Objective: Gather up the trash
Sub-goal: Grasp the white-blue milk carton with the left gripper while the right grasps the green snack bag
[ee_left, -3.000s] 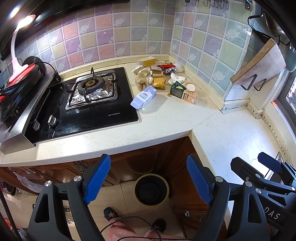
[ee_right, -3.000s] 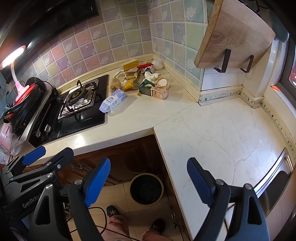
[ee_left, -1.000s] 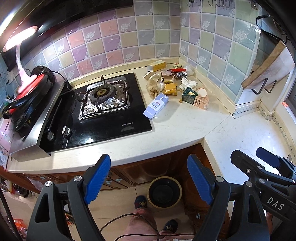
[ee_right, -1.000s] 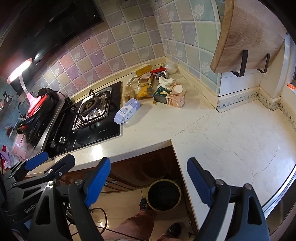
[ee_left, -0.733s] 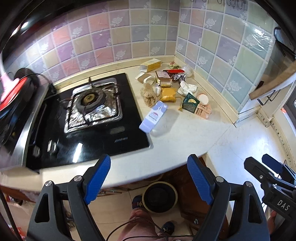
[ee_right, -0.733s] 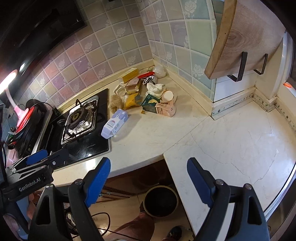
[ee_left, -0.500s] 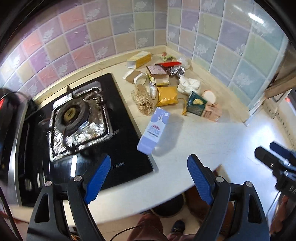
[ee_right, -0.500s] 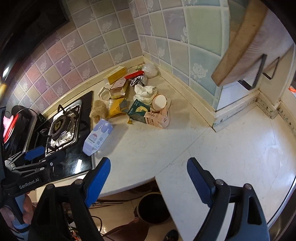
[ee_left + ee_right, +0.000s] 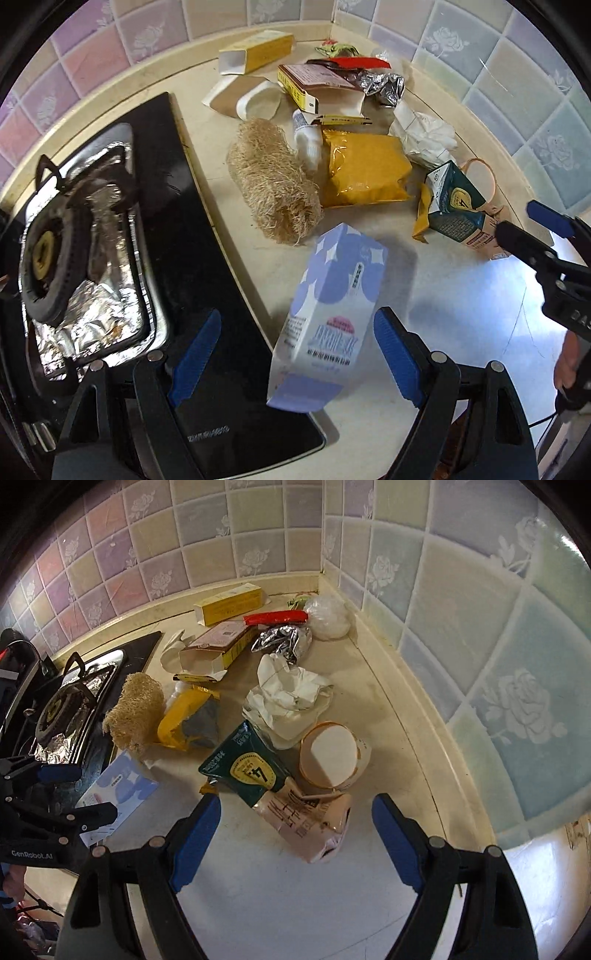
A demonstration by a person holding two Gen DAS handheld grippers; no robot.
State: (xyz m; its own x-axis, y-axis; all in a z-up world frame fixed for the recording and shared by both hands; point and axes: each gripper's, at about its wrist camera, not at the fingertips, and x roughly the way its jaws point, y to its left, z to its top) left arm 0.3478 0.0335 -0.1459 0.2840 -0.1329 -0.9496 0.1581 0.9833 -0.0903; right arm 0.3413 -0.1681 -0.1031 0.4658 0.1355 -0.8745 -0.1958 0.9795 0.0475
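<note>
Two spread grippers: left gripper straddles the lilac carton, right gripper the beige carton.

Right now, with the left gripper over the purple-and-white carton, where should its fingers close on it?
Across the carton's two long side faces, about mid-length, coming down from above. It lies flat with its long axis running away from the left gripper, whose open fingers already straddle its near end.

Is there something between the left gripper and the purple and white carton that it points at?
Nothing visible does. The left gripper is open, and the purple and white carton lies on its side on the counter with its near end already between the two fingers. The loofah lies beyond the carton.
</note>
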